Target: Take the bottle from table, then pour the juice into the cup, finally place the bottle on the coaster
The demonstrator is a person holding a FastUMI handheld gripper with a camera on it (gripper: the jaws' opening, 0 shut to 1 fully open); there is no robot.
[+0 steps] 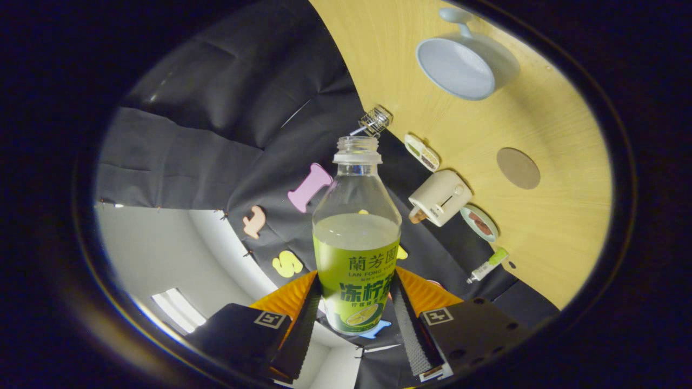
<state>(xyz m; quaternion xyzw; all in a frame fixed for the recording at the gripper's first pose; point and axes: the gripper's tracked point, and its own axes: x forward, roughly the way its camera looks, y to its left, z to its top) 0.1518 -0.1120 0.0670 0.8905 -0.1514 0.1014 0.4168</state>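
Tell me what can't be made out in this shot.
- Bottle base, gripper view: hidden between the fingers of the gripper shut on it.
- Cup handle: cut off at the view's edge.
- Cup's inside: looks pale; any juice can't be told.
- Small items beside the toaster: too small to identify.

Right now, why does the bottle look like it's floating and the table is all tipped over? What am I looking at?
The camera rides on a hand-held tool that a person carries. Its two fingers squeeze the bottle, lifted off the table, cap off, about half full of pale juice. The tool is tilted, so the wooden table looks tipped. On the table lie a pale blue cup, a round brown coaster, a small toy toaster, a little plate and a small tube.
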